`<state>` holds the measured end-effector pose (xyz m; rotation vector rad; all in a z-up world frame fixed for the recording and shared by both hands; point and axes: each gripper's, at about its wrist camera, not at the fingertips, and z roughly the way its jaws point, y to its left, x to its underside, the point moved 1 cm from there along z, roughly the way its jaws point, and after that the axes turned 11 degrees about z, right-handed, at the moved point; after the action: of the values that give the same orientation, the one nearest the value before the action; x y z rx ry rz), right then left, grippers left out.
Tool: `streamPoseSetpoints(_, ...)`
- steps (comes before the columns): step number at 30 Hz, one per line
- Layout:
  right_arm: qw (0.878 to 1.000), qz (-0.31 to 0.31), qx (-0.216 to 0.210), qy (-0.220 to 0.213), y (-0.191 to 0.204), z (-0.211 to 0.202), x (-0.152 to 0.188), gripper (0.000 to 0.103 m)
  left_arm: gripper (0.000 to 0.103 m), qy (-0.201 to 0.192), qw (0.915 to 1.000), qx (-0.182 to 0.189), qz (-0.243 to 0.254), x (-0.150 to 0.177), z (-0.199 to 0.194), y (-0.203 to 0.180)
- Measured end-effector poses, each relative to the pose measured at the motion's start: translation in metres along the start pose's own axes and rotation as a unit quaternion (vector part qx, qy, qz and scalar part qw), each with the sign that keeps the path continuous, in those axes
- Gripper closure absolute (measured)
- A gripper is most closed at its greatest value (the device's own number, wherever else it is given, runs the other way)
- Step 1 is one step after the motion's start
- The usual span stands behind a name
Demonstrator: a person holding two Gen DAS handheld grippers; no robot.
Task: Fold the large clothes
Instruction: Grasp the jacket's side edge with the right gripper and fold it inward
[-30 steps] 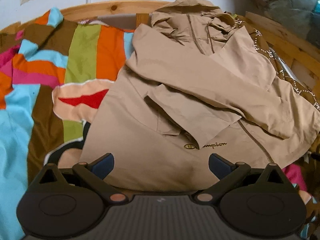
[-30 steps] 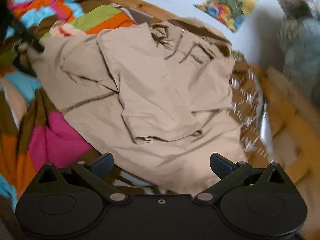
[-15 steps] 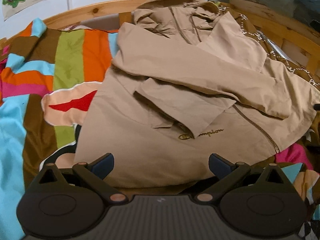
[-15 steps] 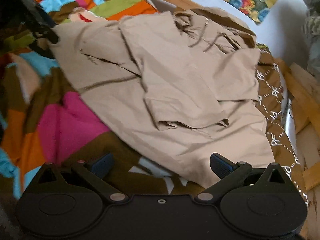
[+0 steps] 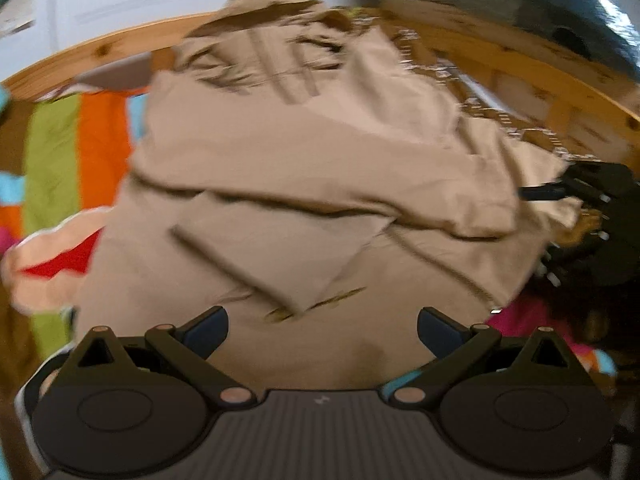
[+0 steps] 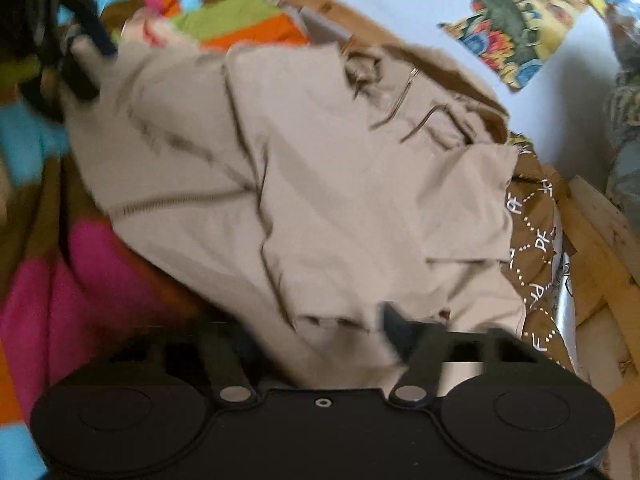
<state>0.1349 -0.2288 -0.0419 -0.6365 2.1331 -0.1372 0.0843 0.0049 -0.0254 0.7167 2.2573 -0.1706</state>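
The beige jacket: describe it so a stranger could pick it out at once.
Start at the wooden bed frame and the bright striped blanket spread inside it. On the blanket lies the beige jacket, hood towards the headboard, both sleeves folded across its chest. It is the only plain, single-coloured cloth there; next to it are the stripes and a brown fabric with white print.

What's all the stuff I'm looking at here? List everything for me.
Hooded jacket: one, beige, spread on the bed, sleeves folded across its front.
Bedspread: one, multicoloured patches, under the jacket.
Brown cloth: one, white lettering, beside the jacket by the frame.
Bed frame: one, pale wood, around the bed.
Picture: one, colourful, on the white wall.
Left tongs: black, open over the jacket's hem.
Right tongs: black, blurred, at the hem.
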Motion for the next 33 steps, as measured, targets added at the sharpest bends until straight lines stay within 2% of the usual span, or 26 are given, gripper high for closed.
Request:
streamPoseSetpoints(1, 1.000, 0.013, -0.009, -0.008, -0.004, -0.002, -0.006, 0.061, 0.001, -0.004, 0.9999, 0.013, 0.008, -0.006, 0.004, -0.005)
streamPoseSetpoints(2, 0.999, 0.027, -0.019, -0.013, -0.009, -0.003, -0.011, 0.071, 0.001, -0.006, 0.9995, 0.025, 0.018, -0.012, 0.008, -0.011)
streamPoseSetpoints(5, 0.995, 0.083, -0.042, -0.028, -0.025, -0.002, -0.029, 0.080, 0.001, -0.007, 0.9970, 0.049, 0.059, -0.025, 0.020, -0.030)
streamPoseSetpoints(7, 0.990, 0.122, -0.054, -0.042, -0.038, 0.000, -0.040, 0.084, 0.001, 0.000, 0.9947, 0.050, 0.090, -0.029, 0.030, -0.045)
streamPoseSetpoints(9, 0.984, 0.159, -0.062, -0.055, -0.051, 0.003, -0.048, 0.086, 0.001, 0.013, 0.9923, 0.028, 0.120, -0.029, 0.039, -0.056)
streamPoseSetpoints(12, 0.977, 0.190, -0.070, -0.072, -0.060, 0.004, -0.052, 0.087, 0.001, 0.032, 0.9884, -0.005, 0.148, -0.025, 0.048, -0.066)
streamPoseSetpoints(18, 0.977, 0.189, -0.079, -0.066, -0.058, 0.001, -0.040, 0.086, 0.000, 0.067, 0.9884, -0.010, 0.136, -0.017, 0.051, -0.052)
streamPoseSetpoints(25, 0.975, 0.197, -0.076, -0.071, -0.058, 0.001, -0.037, 0.086, 0.001, 0.094, 0.9870, -0.021, 0.129, -0.023, 0.064, -0.041)
streamPoseSetpoints(30, 0.975, 0.197, -0.078, -0.071, -0.058, 0.000, -0.036, 0.084, 0.001, 0.096, 0.9794, -0.048, 0.171, -0.026, 0.088, -0.062)
streamPoseSetpoints(32, 0.975, 0.197, -0.076, -0.070, -0.057, -0.002, -0.035, 0.083, 0.004, 0.089, 0.9750, -0.060, 0.194, -0.027, 0.091, -0.070)
streamPoseSetpoints(33, 0.975, 0.197, -0.076, -0.069, -0.057, -0.003, -0.034, 0.082, 0.012, 0.085, 0.9734, -0.064, 0.203, -0.028, 0.091, -0.073)
